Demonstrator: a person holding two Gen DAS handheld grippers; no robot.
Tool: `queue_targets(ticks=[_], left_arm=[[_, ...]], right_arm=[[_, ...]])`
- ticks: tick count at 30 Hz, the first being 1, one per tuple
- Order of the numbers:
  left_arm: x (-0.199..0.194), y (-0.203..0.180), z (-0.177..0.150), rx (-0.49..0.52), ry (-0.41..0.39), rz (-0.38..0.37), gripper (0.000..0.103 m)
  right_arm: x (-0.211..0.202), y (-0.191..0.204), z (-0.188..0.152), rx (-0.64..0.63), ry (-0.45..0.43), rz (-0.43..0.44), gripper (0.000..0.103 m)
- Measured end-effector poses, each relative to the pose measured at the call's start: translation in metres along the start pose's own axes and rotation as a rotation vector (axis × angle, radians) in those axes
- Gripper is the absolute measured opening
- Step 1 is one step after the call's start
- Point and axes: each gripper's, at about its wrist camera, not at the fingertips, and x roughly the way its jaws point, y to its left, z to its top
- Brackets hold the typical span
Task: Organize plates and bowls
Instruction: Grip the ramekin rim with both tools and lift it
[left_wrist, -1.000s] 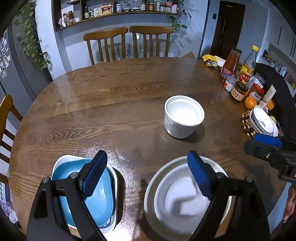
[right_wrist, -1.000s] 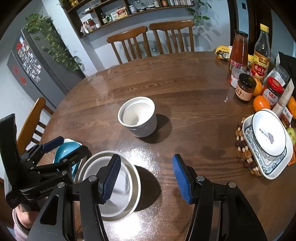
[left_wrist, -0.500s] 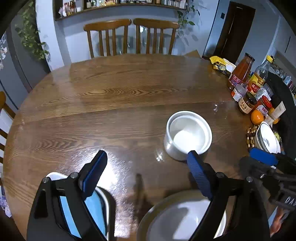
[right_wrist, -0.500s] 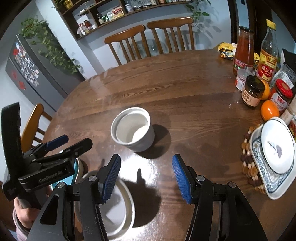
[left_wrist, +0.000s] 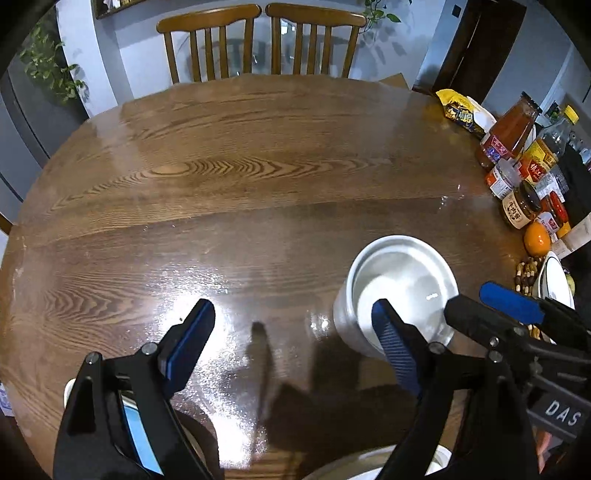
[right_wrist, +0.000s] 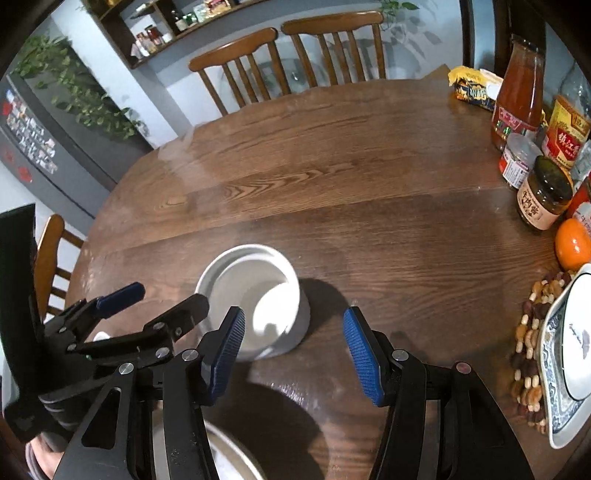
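A deep white bowl (left_wrist: 402, 284) (right_wrist: 255, 291) stands upright on the round wooden table (left_wrist: 240, 177). My left gripper (left_wrist: 291, 336) (right_wrist: 170, 295) hovers just left of it. Its jaws are closing with only bare table between them, and its right finger overlaps the bowl's near rim in the left wrist view. My right gripper (right_wrist: 295, 350) (left_wrist: 467, 299) is open just short of the bowl; no pad touches it. A blue bowl in a white dish (left_wrist: 136, 435) and a white plate stack (left_wrist: 369, 469) (right_wrist: 229, 458) lie at the near edge, mostly hidden.
Bottles and jars (right_wrist: 543, 192), an orange (right_wrist: 572, 243) and a snack packet (left_wrist: 461, 114) crowd the table's right side. A patterned plate holding a small white dish (right_wrist: 565, 369) rests on a beaded trivet (right_wrist: 528, 332). Two chairs (left_wrist: 258, 40) stand at the far side.
Both grippers have moved forward over the table to the deep white bowl. The blue bowl and the white plate stack have slid to the bottom edge of both views.
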Motion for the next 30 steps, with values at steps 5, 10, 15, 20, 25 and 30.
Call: queue_targets(ticks=[5, 10, 15, 20, 25, 30], left_arm=[[0.005, -0.001, 0.003, 0.017, 0.013, -0.008, 0.077], [0.011, -0.007, 0.002, 0.044, 0.037, -0.011, 0.062], [0.012, -0.015, 0.002, 0.064, 0.035, -0.026, 0.047], [0.012, -0.022, -0.001, 0.097, 0.020, -0.020, 0.036], [0.011, -0.025, -0.002, 0.114, 0.016, -0.036, 0.021], [0.010, -0.032, -0.005, 0.140, -0.001, -0.035, 0.014]], right_arm=[[0.009, 0.000, 0.002, 0.003, 0.023, 0.012, 0.050], [0.020, 0.001, 0.002, 0.004, 0.057, 0.020, 0.032], [0.025, 0.002, 0.002, -0.006, 0.071, 0.016, 0.022], [0.026, 0.002, 0.002, -0.010, 0.073, 0.008, 0.019], [0.028, 0.002, 0.002, -0.011, 0.070, 0.015, 0.019], [0.025, -0.001, -0.002, -0.007, 0.053, 0.017, 0.017]])
